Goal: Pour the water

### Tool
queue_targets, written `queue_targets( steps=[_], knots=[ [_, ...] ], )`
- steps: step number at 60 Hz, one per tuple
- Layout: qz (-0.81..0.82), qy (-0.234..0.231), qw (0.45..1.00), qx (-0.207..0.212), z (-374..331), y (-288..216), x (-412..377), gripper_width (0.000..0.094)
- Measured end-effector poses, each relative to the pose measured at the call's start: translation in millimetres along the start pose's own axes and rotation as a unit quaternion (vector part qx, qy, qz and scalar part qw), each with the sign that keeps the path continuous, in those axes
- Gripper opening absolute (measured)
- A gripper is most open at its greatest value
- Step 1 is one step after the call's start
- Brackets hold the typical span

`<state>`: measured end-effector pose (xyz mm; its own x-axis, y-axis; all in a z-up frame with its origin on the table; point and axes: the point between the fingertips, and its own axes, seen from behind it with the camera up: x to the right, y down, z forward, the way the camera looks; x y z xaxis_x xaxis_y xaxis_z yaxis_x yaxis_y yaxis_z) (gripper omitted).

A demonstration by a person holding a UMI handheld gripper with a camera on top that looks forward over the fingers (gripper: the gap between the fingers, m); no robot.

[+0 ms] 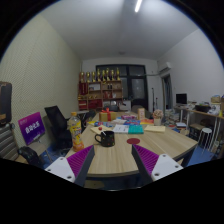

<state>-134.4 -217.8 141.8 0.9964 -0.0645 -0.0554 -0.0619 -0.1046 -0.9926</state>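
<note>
Gripper (111,160): two-finger handheld unit, seen from its own camera.
Finger bodies: white, blocky, angular outer shells.
Pads (80,160): purple-magenta, ribbed with fine parallel lines, set on the inner faces.
Pad shape: wedge-like, tapered toward the tips.
Underside: dark housing is seen beneath the fingers; details cannot be made out.

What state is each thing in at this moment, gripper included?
gripper: open, nothing between its fingers, held above the near end of the table.
kettle: dark, upright on the table just ahead of the fingers, not gripped.
orange bottle: upright on the table, left of the kettle.
wooden table: cluttered toward its far end.
office chair: unoccupied, left of the table.
ceiling light: on.
</note>
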Motion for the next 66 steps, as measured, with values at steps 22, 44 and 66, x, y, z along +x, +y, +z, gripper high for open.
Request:
queue_targets(
  steps=[22, 44, 66],
  knots=[
    [-0.036, -0.033, 0.999, 0.001, 44, 13, -45, 0.0821],
    [-0.025, -0.097, 0.995, 0.020, 183, 21, -186, 0.0809],
    [-0.024, -0.022, 0.999, 0.011, 298, 26, -195, 0.0731]
  ],
)
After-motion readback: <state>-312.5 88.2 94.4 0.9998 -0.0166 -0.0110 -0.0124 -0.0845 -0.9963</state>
